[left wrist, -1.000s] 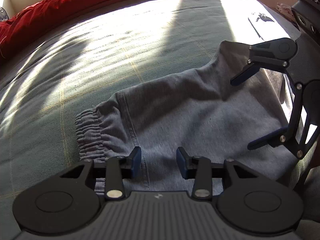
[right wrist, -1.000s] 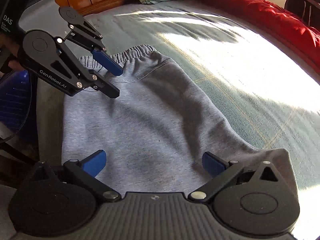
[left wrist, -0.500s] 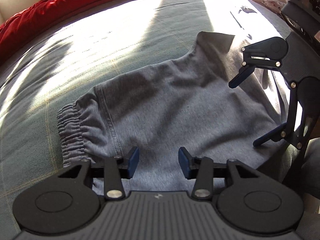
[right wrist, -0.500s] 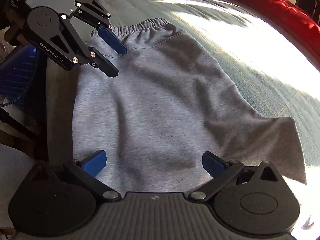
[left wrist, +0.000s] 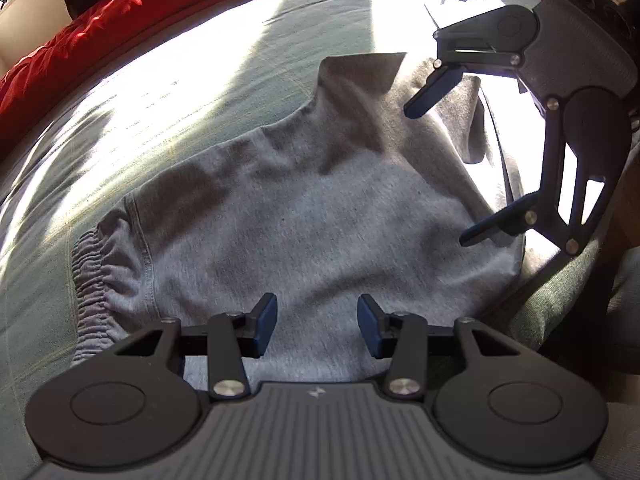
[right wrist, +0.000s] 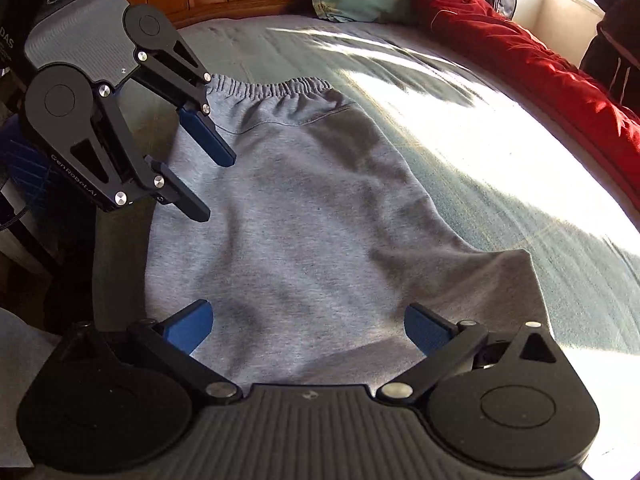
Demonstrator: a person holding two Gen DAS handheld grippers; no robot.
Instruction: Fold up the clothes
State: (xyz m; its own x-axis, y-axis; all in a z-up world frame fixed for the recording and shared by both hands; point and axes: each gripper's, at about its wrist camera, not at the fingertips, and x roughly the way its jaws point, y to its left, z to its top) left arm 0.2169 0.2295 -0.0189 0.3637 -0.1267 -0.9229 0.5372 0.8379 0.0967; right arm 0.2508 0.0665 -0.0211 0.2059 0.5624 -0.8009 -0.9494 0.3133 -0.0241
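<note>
**A:** What is changing on your side?

**B:** I am watching both wrist views. The grey fleece sweatpants with the gathered elastic waistband are lying on the pale green bed sheet, near its front edge. Compared with a second ago, more of the garment is showing in both cameras, so I think both grippers are lifting up and back from the cloth.

**A:** Are the grippers holding something?

**B:** No. The left gripper is standing partly open, its blue pads apart with only cloth showing below the gap. The right gripper is spread wide, also holding nothing. In the right view the left gripper is hovering near the waistband.

**A:** What is this meaning for the folding?

**B:** I am judging carefully. The sweatpants are looking narrow, maybe one leg is lying over the other, but I cannot tell this surely. The hem corner is lying flat on the sheet. The cloth is staying where it was, so the grippers are probably repositioning for a new hold. The red quilt is lying well apart.
</note>
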